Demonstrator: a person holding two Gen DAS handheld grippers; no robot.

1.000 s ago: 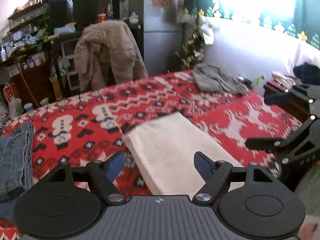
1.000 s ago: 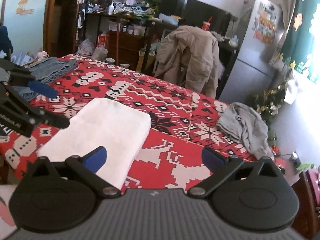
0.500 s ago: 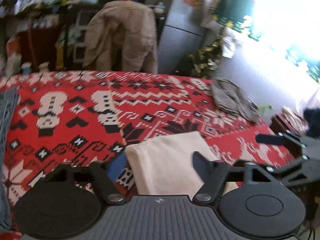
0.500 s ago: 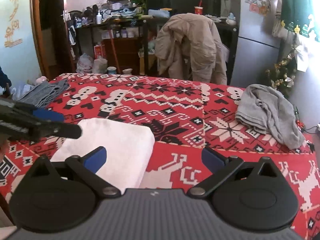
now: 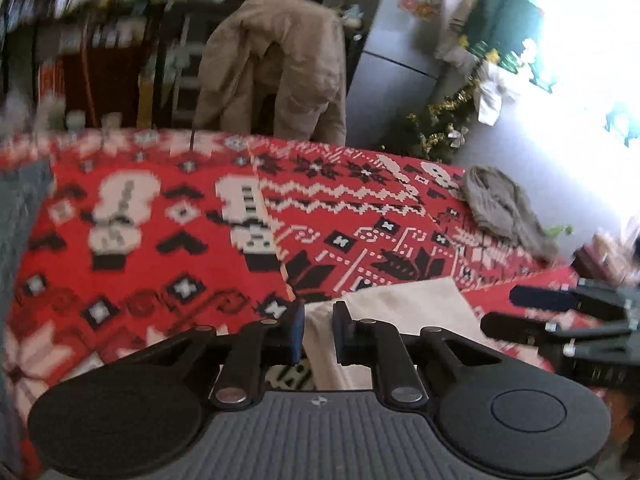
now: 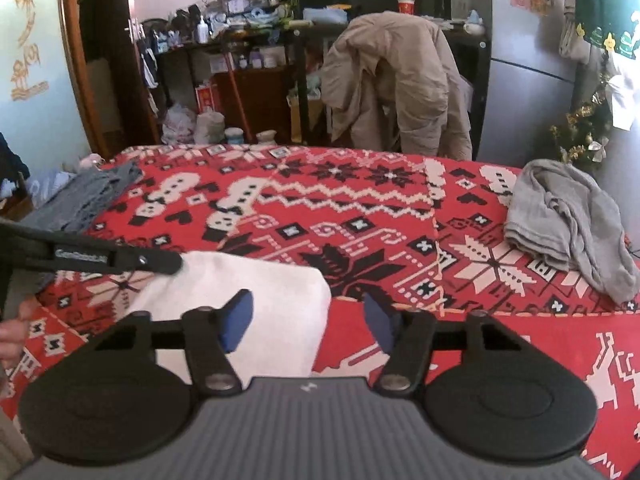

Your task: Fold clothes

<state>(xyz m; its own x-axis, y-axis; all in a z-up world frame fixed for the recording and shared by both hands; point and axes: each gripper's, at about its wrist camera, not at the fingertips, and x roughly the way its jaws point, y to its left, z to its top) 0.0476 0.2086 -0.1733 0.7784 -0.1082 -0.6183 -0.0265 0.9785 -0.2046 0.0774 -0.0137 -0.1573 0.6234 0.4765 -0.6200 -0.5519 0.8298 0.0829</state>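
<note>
A folded white cloth [image 5: 400, 304] lies at the near edge of a bed covered by a red patterned blanket [image 5: 168, 272]. My left gripper [image 5: 319, 330] is shut on the cloth's near left corner, and white fabric shows between its blue pads. In the right wrist view the white cloth [image 6: 256, 280] has its right edge between the fingers of my right gripper [image 6: 309, 320]. That gripper is open, with its jaws partly drawn in. The left gripper [image 6: 120, 258] reaches in from the left onto the cloth's far corner.
A crumpled grey garment [image 6: 568, 216] lies at the bed's right side. Folded blue-grey clothes [image 6: 84, 196] sit at its left edge. A beige jacket [image 6: 392, 80] hangs over a chair behind the bed, before cluttered shelves [image 6: 248, 20]. A hand [image 6: 12, 332] shows at the left.
My left gripper has dropped to the cloth's corner and shut on it. The right gripper's fingers have narrowed around the cloth's right edge. Both views have swung toward the bed.
</note>
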